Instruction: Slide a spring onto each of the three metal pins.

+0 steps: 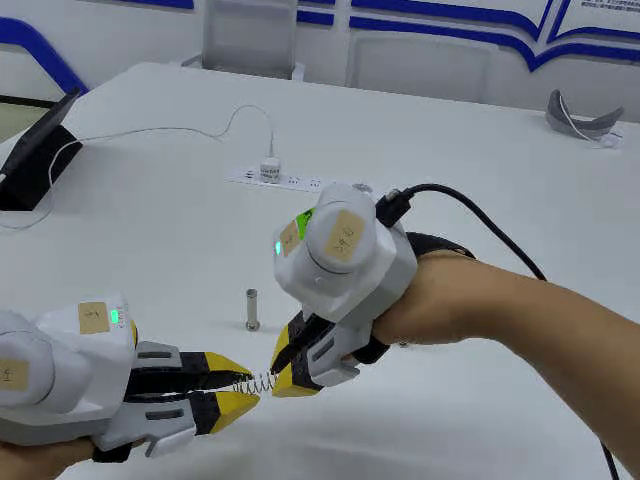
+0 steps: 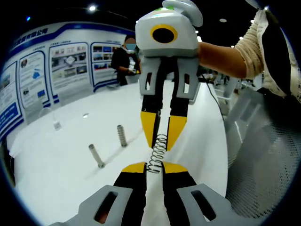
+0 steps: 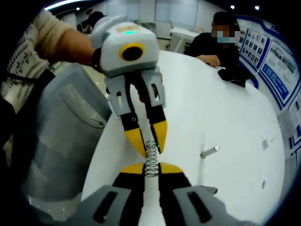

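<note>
You held the thin coiled steel spring [image 1: 256,381] just above the white desk [image 1: 470,160], the left gripper [image 1: 243,388] and right gripper [image 1: 279,371] each with jaws pinched on one end, so the next move likely called for freeing one end and threading it over the bare upright metal pin [image 2: 96,156].

Left gripper [image 1: 238,392] held low at lower left of head view, jaws pointed right and closed on one end of spring [image 1: 256,382]. Right gripper [image 1: 283,372] held tip to tip opposite it, jaws angled down and left, closed on other end. Yellow tips of both set near each other, spring spanned between. Right forearm [image 1: 500,320] seen bare, entering from right, wrist bent toward gripper. Left hand [image 1: 40,460] barely seen at bottom edge.
</note>
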Tool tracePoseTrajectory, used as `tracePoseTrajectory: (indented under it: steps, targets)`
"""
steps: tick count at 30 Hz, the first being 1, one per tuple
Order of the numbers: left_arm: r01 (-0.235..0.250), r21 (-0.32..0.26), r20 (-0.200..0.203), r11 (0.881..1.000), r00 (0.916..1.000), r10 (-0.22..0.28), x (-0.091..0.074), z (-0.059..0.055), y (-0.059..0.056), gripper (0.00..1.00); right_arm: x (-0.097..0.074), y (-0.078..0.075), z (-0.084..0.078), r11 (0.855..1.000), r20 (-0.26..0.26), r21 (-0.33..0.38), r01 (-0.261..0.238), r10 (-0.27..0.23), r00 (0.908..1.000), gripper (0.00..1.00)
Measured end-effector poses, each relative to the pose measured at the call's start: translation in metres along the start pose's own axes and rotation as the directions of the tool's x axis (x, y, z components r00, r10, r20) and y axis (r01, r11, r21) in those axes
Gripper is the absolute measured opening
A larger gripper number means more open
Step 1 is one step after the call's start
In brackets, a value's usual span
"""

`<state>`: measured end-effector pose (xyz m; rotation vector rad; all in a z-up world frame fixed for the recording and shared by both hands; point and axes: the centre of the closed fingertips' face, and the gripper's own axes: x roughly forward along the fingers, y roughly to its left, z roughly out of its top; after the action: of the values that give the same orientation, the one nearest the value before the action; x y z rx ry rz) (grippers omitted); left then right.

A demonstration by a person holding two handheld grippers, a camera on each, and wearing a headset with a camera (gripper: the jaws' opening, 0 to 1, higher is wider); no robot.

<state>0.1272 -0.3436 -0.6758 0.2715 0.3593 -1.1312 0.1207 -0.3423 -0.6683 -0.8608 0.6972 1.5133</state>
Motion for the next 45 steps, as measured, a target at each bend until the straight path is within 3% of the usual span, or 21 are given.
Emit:
tracePoseTrajectory:
  steps: [9, 24, 45]
  targets:
    - [-0.001, 0.003, 0.005, 1.000, 1.0000, 0.001, 0.000, 0.002, -0.001, 0.12, -0.009, 0.001, 0.018, 1.000, 0.037, -0.022, 0.010, -0.009, 0.9993, 0.12]
    - [0.009, 0.002, 0.019, 1.000, 0.9998, -0.009, 0.002, 0.004, -0.004, 0.11, -0.007, 0.002, 0.044, 1.000, 0.102, -0.025, 0.007, -0.005, 0.9948, 0.11]
    - [-0.007, -0.027, 0.054, 1.000, 0.9985, 0.008, -0.001, 0.006, 0.001, 0.11, -0.008, -0.001, 0.042, 1.000, 0.116, 0.001, 0.029, -0.029, 0.9928, 0.16]
